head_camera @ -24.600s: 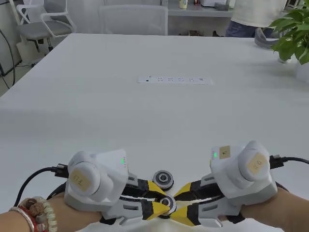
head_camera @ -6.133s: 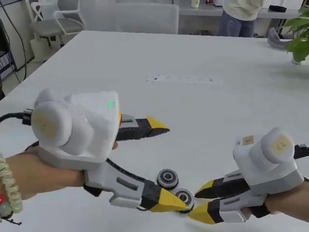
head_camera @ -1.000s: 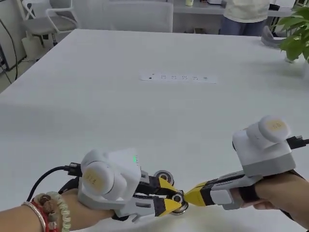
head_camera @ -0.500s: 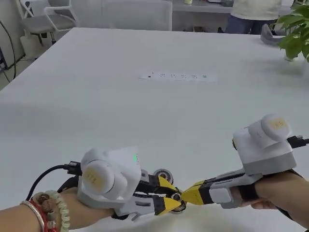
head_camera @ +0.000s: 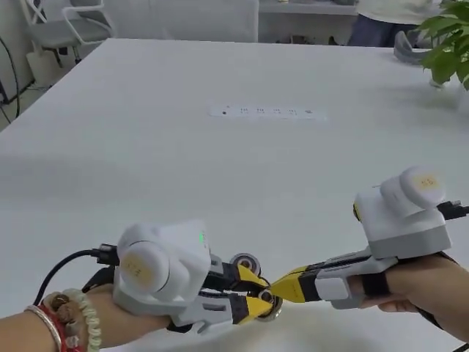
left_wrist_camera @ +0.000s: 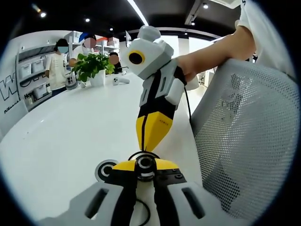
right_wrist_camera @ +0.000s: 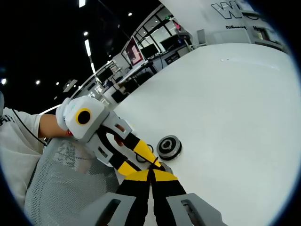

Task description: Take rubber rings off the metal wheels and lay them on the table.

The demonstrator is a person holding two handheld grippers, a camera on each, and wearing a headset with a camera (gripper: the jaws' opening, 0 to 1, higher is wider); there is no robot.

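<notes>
My left gripper (head_camera: 261, 292) is shut on a small metal wheel (left_wrist_camera: 145, 163), held just above the near table edge. A thin black rubber ring (left_wrist_camera: 135, 154) loops around that wheel's rim. My right gripper (right_wrist_camera: 151, 170) comes in from the right with its yellow jaws shut. Its tip (left_wrist_camera: 149, 141) meets the ring at the top of the held wheel. A second metal wheel (head_camera: 245, 262) with its dark rubber ring lies flat on the white table (head_camera: 220, 169), just behind the held one; it also shows as the wheel (right_wrist_camera: 169, 147) in the right gripper view.
A white power strip (head_camera: 265, 112) lies at the table's middle. A potted plant (head_camera: 447, 37) stands at the far right corner. Chairs (head_camera: 66, 33) and people stand beyond the far edge. A mesh chair back (left_wrist_camera: 244, 141) is close behind me.
Both grippers stay together at the held wheel, and the right hand has shifted only slightly. The head camera has tipped down a little. The second wheel has not moved.
</notes>
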